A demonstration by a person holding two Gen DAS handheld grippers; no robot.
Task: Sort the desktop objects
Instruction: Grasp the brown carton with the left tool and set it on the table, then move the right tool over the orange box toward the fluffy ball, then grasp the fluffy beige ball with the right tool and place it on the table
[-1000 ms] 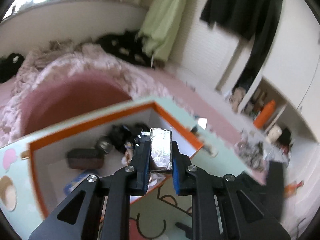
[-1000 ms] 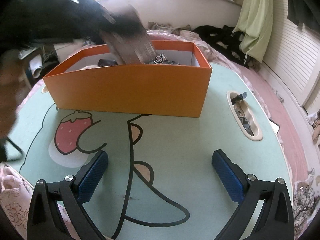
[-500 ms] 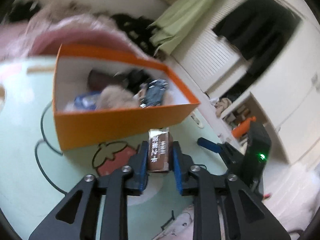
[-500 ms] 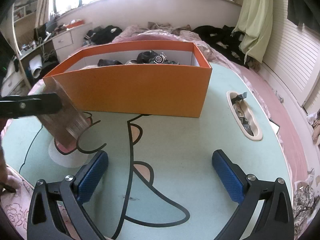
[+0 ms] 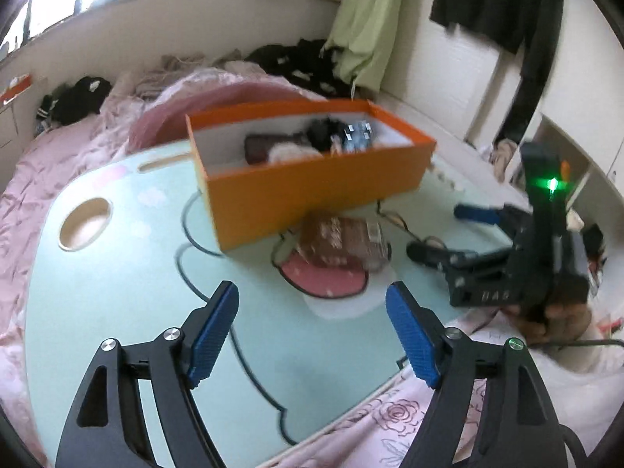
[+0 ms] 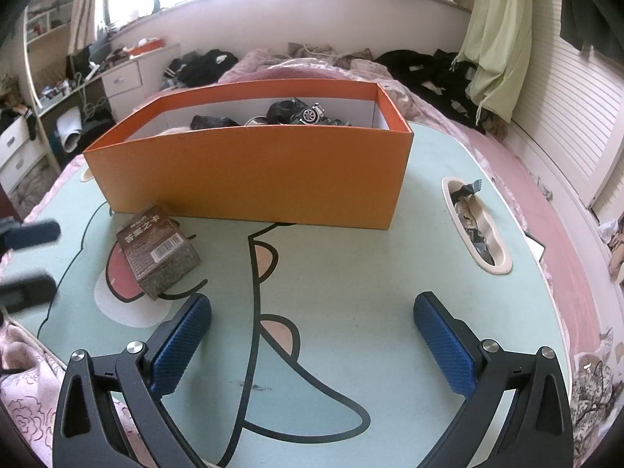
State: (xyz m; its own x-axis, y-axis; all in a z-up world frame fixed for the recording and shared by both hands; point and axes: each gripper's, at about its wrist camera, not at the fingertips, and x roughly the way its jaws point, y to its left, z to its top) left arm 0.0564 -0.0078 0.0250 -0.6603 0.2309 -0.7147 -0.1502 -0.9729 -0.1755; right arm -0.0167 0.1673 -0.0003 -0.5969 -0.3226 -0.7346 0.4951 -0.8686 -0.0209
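A brown packet box (image 5: 343, 240) lies flat on the mint cartoon table (image 5: 117, 292), just in front of the orange box (image 5: 312, 179). It also shows in the right wrist view (image 6: 158, 249) at the left. My left gripper (image 5: 312, 331) is open and empty, drawn back from the packet. My right gripper (image 6: 312, 345) is open and empty over the table's near part; it also shows in the left wrist view (image 5: 448, 230). The orange box (image 6: 249, 179) holds several dark items.
A side slot (image 6: 475, 230) in the table holds small wrappers. A round cup hole (image 5: 84, 224) is at the table's left. Pink bedding (image 5: 58, 148) surrounds the table, with clothes behind and drawers (image 6: 23, 144) at the left.
My left gripper carried the brown packet out from over the orange box, set it on the table, opened and pulled back. The right gripper has not moved.
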